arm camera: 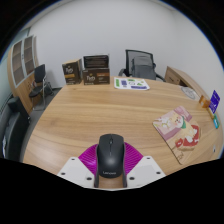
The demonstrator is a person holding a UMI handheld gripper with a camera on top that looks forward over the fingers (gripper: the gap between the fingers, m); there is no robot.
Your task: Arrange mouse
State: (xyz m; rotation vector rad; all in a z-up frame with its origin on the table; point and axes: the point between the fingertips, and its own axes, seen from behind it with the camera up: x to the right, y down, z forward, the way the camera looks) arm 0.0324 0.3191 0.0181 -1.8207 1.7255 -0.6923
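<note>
Black mouse (110, 155), smooth and rounded, with a scroll wheel down its middle, sitting between the two fingers of the gripper (110, 172). Magenta pads (91, 160) curving up at either side of the mouse, close against its flanks; whether pressing on it or merely flanking it, cannot tell. White angular finger bodies splaying outward below the pads.

Beneath and beyond, a broad wooden table (100, 110), light brown, matte, with faint grain and a rounded outline. To the right of the mouse, near the table's edge, a flat printed sheet (180, 130) in pinks and creams, rectangular, lying slightly askew. Farther right, at the table's rim, a small blue item (214, 100), details too small to make out. At the far side of the table, a flat pale paper (131, 84) with green and coloured print.

Past the table, two brown cardboard boxes (88, 70) with dark printed panels, standing side by side against a pale wall. Right of them, a grey office chair (142, 65) with a mesh-like back. Left of the boxes, a black office chair (40, 80) beside a tall wooden cabinet (22, 62) with pale doors. On the far right, another wooden desk edge (185, 78).
</note>
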